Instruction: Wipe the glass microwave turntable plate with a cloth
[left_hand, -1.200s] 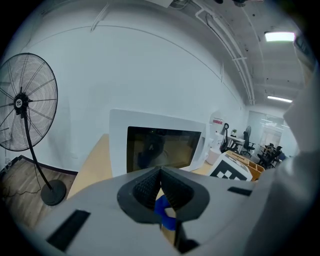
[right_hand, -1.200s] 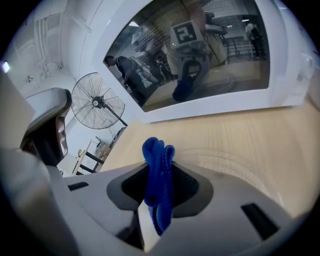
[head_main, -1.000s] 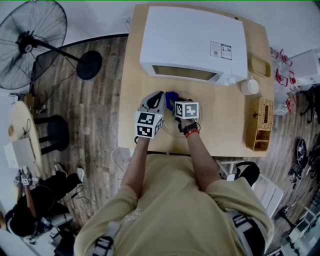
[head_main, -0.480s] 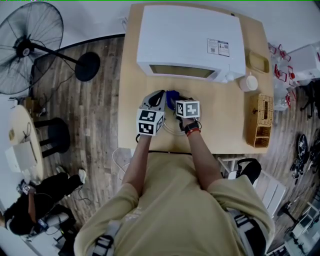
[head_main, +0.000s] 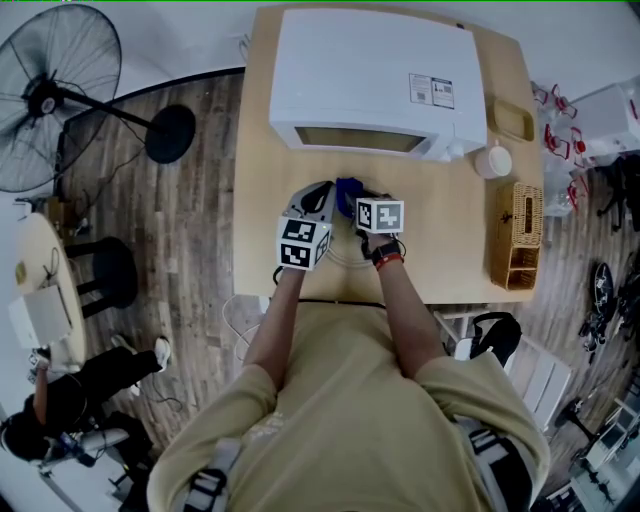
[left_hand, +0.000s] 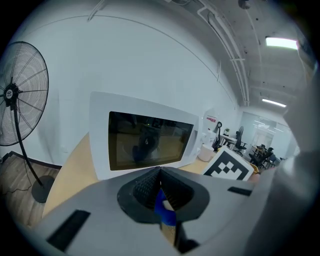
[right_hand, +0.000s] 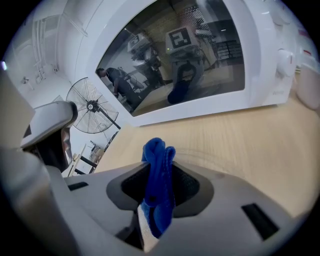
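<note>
A bunched blue cloth is pinched in the right tool at lower centre above the faint, clear turntable plate, while the left tool is pressed together.

Both forearms were bare and reached forward, nearly parallel. The left gripper was held just beside the right gripper, on its left, with the marker cubes almost touching and both sets of jaws pointed away from the torso. The left gripper's jaws were drawn together along a narrow seam. The right gripper's jaws were clamped on a folded blue cloth, which stood up past the fingertips. A dark band with a red edge circled the right wrist, just behind that gripper.
</note>
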